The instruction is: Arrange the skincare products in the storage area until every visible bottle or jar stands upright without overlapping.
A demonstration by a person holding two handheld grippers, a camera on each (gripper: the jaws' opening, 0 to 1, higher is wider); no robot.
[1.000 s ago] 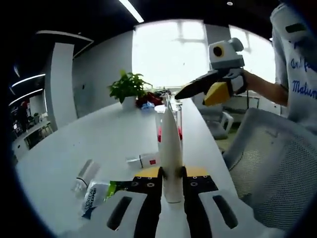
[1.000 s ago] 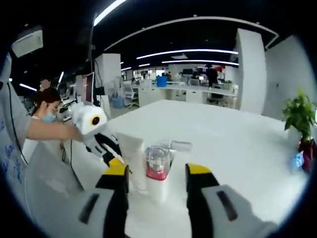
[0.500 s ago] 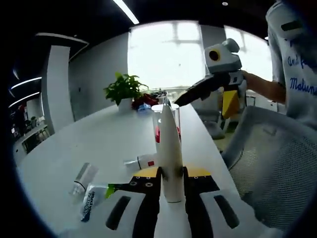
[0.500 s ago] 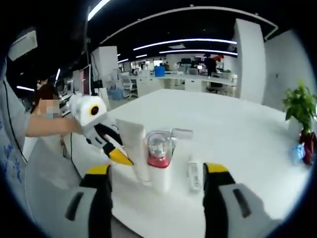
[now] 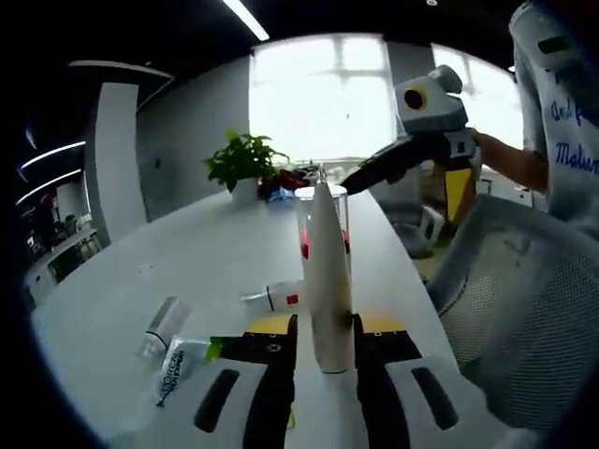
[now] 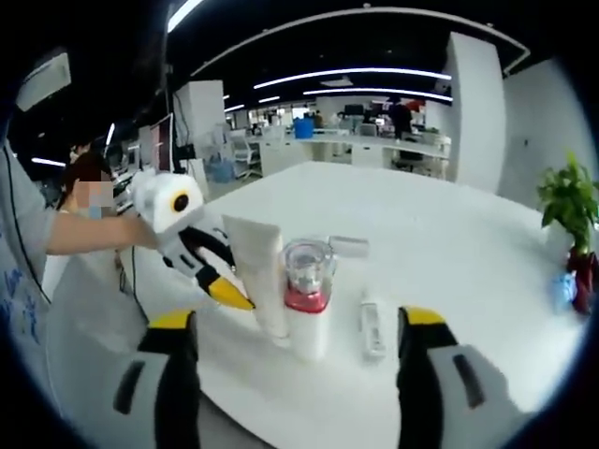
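My left gripper (image 5: 324, 348) is shut on a white tube (image 5: 328, 281), which stands upright with its cap down near the table's edge. Right behind it stands a white bottle (image 5: 339, 224) with a clear cap and a red band. In the right gripper view the tube (image 6: 264, 279) and the bottle (image 6: 307, 304) stand side by side, close together, with the left gripper (image 6: 236, 292) gripping the tube from the left. My right gripper (image 6: 298, 323) is wide open, with a jaw on either side of the pair and touching neither. It also hangs open above the table (image 5: 401, 200).
A small white tube (image 5: 274, 297) (image 6: 372, 327), a clear-capped item (image 5: 159, 327) and a green-and-white tube (image 5: 180, 367) lie flat on the white table (image 5: 206, 253). A potted plant (image 5: 245, 164) stands at the far end. A mesh chair (image 5: 524, 318) and a person are close to the table's edge.
The right gripper's jaws have spread much wider and drawn back from the bottle. The left gripper has stayed shut on the white tube, almost still.
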